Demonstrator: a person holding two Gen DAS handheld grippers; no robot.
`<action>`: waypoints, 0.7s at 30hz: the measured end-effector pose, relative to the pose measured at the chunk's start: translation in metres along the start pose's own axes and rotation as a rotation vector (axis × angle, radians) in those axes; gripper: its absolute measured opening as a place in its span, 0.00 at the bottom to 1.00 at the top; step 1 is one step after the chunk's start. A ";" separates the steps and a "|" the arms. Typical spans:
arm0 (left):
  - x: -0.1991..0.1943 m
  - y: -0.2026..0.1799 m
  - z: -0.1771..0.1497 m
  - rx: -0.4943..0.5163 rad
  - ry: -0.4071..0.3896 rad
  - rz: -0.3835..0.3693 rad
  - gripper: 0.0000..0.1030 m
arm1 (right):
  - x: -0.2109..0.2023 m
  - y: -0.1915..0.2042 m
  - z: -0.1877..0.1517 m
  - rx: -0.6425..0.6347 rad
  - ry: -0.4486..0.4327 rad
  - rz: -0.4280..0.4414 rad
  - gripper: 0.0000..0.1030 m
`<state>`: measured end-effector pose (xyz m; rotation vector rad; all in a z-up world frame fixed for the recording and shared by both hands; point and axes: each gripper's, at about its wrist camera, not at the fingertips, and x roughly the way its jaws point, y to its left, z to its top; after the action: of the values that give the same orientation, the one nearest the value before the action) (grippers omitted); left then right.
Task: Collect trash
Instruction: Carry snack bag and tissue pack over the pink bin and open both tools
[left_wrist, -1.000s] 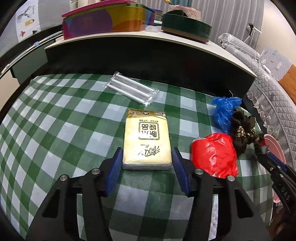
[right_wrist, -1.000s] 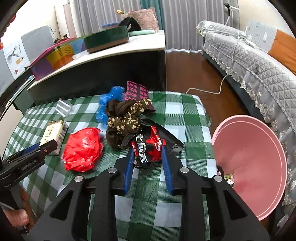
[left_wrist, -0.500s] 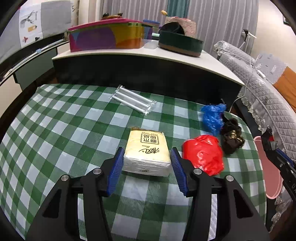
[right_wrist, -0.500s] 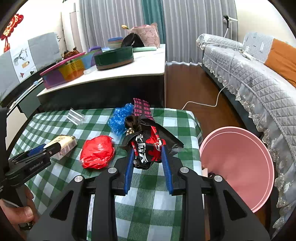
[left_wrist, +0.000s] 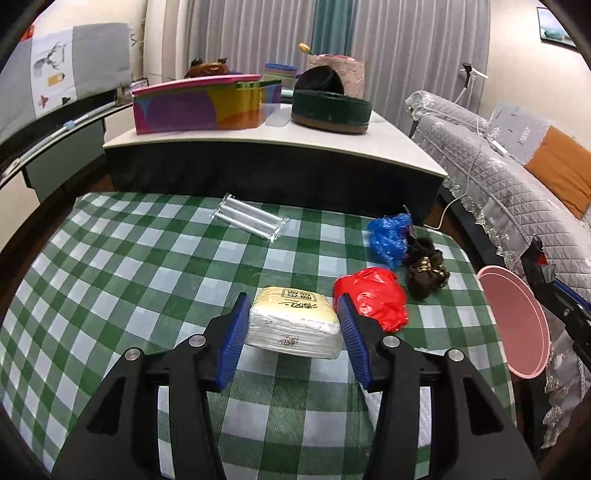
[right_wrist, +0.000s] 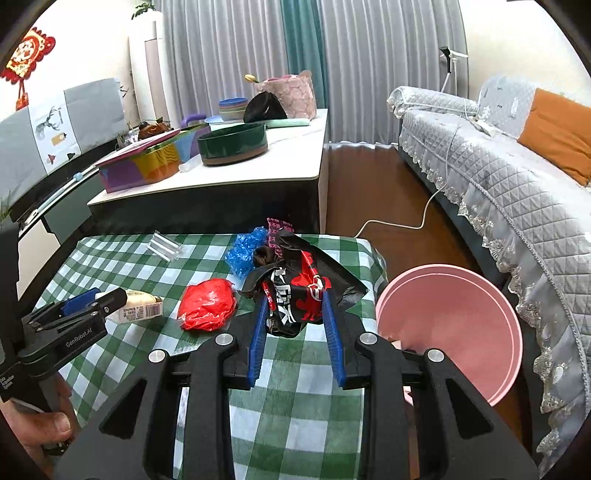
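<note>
Beside the pink bin (right_wrist: 454, 328), the right gripper (right_wrist: 295, 325) clamps a black-red wrapper (right_wrist: 299, 291). The left gripper (left_wrist: 291, 328), jaws closing, pinches the tissue pack (left_wrist: 295, 325) farther off; its slick film might slip free.

Two wrist fisheyes, angled down over the checked table (left_wrist: 110, 280)
Close behind own fingers; both facing the sideboard (right_wrist: 258, 173), sharing red bag (left_wrist: 371, 297), pink bin (right_wrist: 448, 325).

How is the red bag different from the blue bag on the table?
The red plastic bag is larger and lies nearer the grippers, out in the open. The blue plastic bag is smaller, farther back, touching the brown scrunched cloth. Both are crumpled and lie on the green checked tablecloth.
</note>
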<state>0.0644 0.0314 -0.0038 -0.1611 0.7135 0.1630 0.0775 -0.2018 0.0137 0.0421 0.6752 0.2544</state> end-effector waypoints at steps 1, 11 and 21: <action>-0.003 -0.002 0.000 0.005 -0.005 -0.005 0.46 | -0.004 -0.001 0.000 -0.001 -0.004 -0.002 0.29; -0.023 -0.022 0.002 0.041 -0.042 -0.047 0.46 | -0.025 -0.019 -0.001 0.019 -0.030 -0.029 0.29; -0.029 -0.046 0.003 0.074 -0.061 -0.103 0.46 | -0.034 -0.039 -0.002 0.044 -0.039 -0.063 0.29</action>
<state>0.0541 -0.0157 0.0219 -0.1209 0.6481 0.0430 0.0592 -0.2476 0.0283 0.0674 0.6419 0.1779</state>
